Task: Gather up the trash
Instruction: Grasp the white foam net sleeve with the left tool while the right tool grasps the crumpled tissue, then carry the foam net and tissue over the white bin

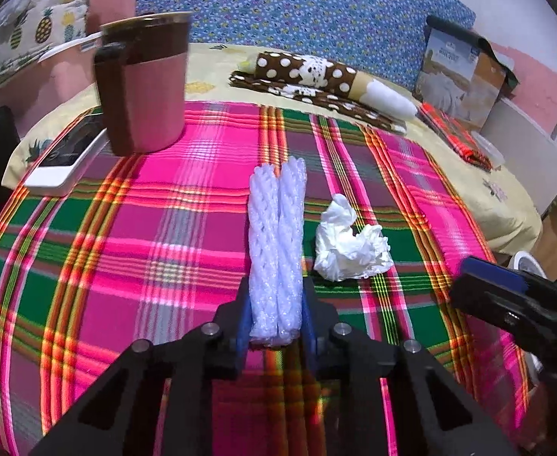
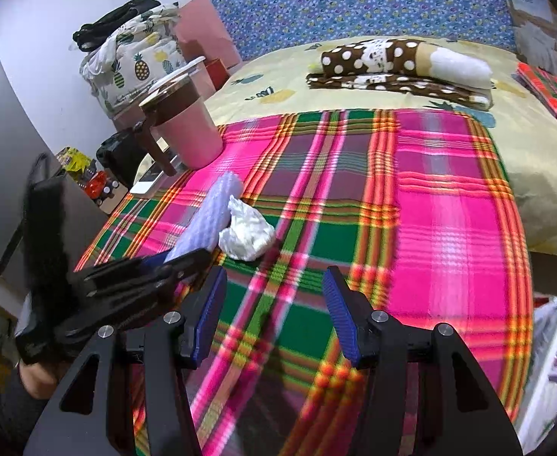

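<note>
My left hand-held gripper (image 1: 276,323) is pinched on the near end of the long white foam-net sleeve (image 1: 276,235). It looks featherlight and squashy, so I judge an end grip will lift it, though the far end may droop. Just right of that sleeve lies the crumpled white tissue (image 1: 348,245), soft and weightless; I would pinch its bulk. My right hand-held gripper (image 2: 274,304) stands empty, jaws apart, near it. Both lie on a pink-and-green plaid cloth (image 1: 126,266) over the bed, slack enough to snag. Beyond the sleeve, to its left, stands a pink lidded bin (image 1: 143,83).
</note>
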Tool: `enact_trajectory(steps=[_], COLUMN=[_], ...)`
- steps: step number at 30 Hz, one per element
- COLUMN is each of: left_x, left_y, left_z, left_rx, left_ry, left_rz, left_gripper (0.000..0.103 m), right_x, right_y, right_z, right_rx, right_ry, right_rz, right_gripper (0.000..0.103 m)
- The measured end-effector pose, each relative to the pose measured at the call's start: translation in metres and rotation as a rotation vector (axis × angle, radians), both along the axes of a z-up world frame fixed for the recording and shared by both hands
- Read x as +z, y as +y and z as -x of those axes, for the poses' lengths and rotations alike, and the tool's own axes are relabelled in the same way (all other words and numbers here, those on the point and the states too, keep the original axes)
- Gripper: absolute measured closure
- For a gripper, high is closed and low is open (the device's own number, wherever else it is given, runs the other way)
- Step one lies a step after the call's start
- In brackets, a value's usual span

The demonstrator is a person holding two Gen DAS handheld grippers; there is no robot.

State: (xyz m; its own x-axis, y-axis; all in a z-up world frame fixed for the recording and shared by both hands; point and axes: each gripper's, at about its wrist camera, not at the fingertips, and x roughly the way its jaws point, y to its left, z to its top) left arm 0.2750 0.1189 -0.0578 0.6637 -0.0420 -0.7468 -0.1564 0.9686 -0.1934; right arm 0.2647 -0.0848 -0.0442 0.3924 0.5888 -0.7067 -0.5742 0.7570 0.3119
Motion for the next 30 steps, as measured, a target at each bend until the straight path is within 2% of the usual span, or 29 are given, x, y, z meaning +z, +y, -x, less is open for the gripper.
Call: enact_trajectory(steps=[10,11,13,15,18,30], left_x=[0.009,0.009,0.008,0.007,0.007,0.023], left_y=[0.023,0.025,0.025,0.026,0.025,-0.005], left_z=[0.018,0.019,0.017,0.017,0.017,0.035], left_rx=[0.043,0.047,0.048,0.049,0.045,0.008], left_ry=[-0.037,-0.036,-0.033,-0.029,-0.029,-0.051], left_rz=[0.028,0.027,0.029,0.031,0.032,0.005], left_gripper=[0.079,0.079,0.079,0.079,0.079,0.079], right_x=[-0.017,-0.019,-0.021,-0.02,-0.016,0.007], right_y=[0.036,0.039,0.044,0.046,0.043,-0.005], right_z=[-0.025,-0.026,-0.027,-0.025,-0.022,0.014], right_rx=[0.031,0.034,0.035,0.037,0.037,-0.021], right_ry=[0.04,0.038,0.042,0.035,0.021,-0.021], right_rz=[0.033,0.039,0.054,0.059,0.055,-0.002], right_gripper=[0.05,0.053,0.067,0.076,0.079,0.081])
